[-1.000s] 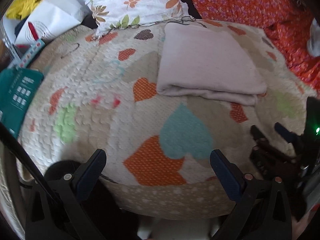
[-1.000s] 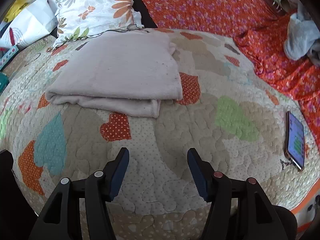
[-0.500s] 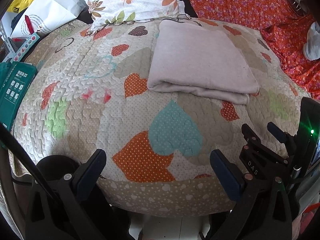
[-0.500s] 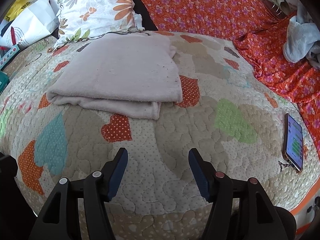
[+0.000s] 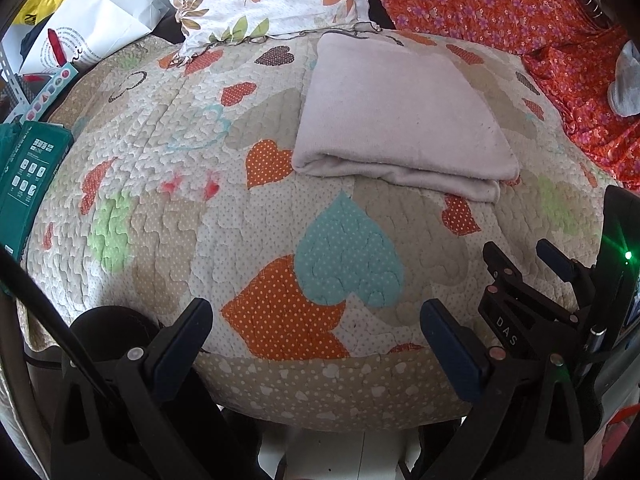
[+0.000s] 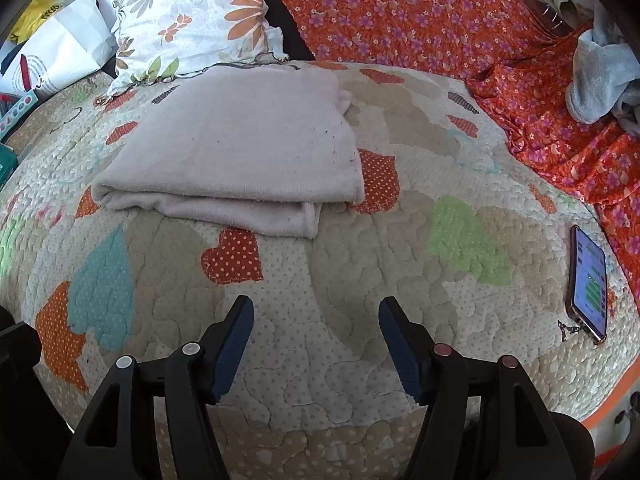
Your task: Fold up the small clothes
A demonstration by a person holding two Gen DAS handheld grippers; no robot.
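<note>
A pale pink garment (image 5: 400, 120) lies folded into a flat rectangle on the heart-patterned quilt (image 5: 200, 200), its thick folded edge facing me. It also shows in the right wrist view (image 6: 240, 152). My left gripper (image 5: 312, 320) is open and empty, low over the quilt's near edge, well short of the garment. My right gripper (image 6: 316, 320) is open and empty over the quilt, short of the garment's near right corner. The right gripper also shows at the right of the left wrist view (image 5: 528, 264).
A floral pillow (image 6: 192, 20) lies behind the garment. An orange flowered cloth (image 6: 440, 20) covers the far right, with a grey cloth bundle (image 6: 600, 76) on it. A phone (image 6: 588, 284) lies on the quilt's right. A green box (image 5: 28, 176) and white bag (image 5: 92, 20) sit at the left.
Both grippers have drawn back a little from the folded garment and stayed open. The garment has not moved.
</note>
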